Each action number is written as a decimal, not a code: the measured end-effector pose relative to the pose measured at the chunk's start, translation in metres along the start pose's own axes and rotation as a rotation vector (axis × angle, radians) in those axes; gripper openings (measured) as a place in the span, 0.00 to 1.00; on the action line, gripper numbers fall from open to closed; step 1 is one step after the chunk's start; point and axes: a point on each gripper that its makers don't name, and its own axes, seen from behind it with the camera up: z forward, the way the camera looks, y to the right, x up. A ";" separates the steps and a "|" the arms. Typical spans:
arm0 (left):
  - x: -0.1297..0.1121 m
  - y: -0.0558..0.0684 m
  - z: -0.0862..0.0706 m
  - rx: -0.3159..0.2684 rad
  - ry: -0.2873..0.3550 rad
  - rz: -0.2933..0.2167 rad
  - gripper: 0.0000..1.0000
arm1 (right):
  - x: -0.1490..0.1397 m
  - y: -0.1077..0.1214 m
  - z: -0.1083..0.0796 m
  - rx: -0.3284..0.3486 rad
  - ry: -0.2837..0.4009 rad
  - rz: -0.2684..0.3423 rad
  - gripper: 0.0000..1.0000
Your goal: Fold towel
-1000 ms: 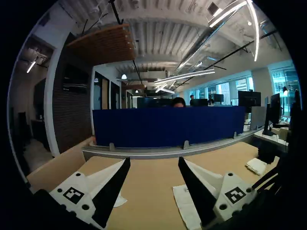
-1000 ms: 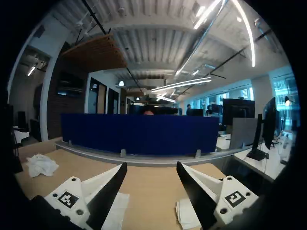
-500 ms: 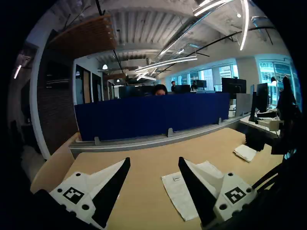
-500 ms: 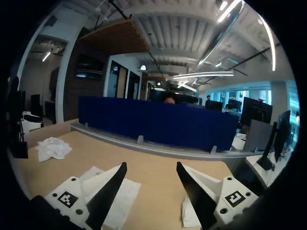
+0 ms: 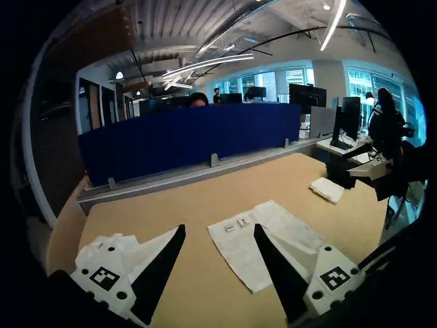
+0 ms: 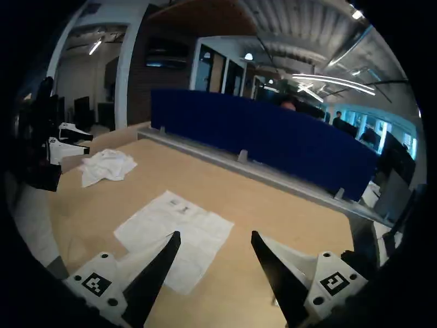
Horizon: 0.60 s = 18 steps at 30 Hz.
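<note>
I have my left gripper and right gripper both spread wide above the table. The towel lies flat on it, just ahead of both.

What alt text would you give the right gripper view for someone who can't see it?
Open tongs hover over a wooden table where a white towel lies flat. A crumpled cloth sits farther left, with a blue divider behind.
</note>
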 end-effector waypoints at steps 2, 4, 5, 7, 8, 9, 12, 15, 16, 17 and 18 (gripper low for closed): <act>-0.004 0.003 0.002 -0.015 -0.014 0.001 0.93 | -0.004 -0.004 0.001 0.017 -0.018 -0.006 1.00; -0.009 0.005 0.004 -0.027 -0.026 0.003 0.93 | -0.007 -0.007 0.003 0.027 -0.029 -0.007 1.00; -0.011 0.006 0.004 -0.032 -0.031 0.004 0.93 | -0.008 -0.008 0.004 0.030 -0.033 -0.007 1.00; -0.017 0.008 0.006 -0.045 -0.043 0.003 0.93 | -0.011 -0.009 0.005 0.034 -0.042 -0.004 1.00; -0.020 0.009 0.006 -0.051 -0.049 0.003 0.93 | -0.013 -0.009 0.006 0.035 -0.047 -0.003 1.00; -0.024 0.010 0.007 -0.057 -0.057 0.004 0.93 | -0.015 -0.010 0.007 0.037 -0.052 -0.001 1.00; -0.036 0.013 0.010 -0.072 -0.078 0.010 0.93 | -0.022 -0.012 0.010 0.046 -0.069 0.000 1.00; -0.050 0.018 0.013 -0.086 -0.099 0.019 0.93 | -0.033 -0.015 0.014 0.058 -0.089 0.000 1.00; -0.054 0.020 0.014 -0.092 -0.106 0.020 0.93 | -0.037 -0.016 0.015 0.063 -0.096 0.000 1.00; -0.059 0.022 0.015 -0.098 -0.112 0.021 0.93 | -0.041 -0.018 0.016 0.068 -0.104 -0.001 1.00; -0.064 0.024 0.017 -0.105 -0.120 0.022 0.93 | -0.046 -0.019 0.018 0.073 -0.112 -0.001 1.00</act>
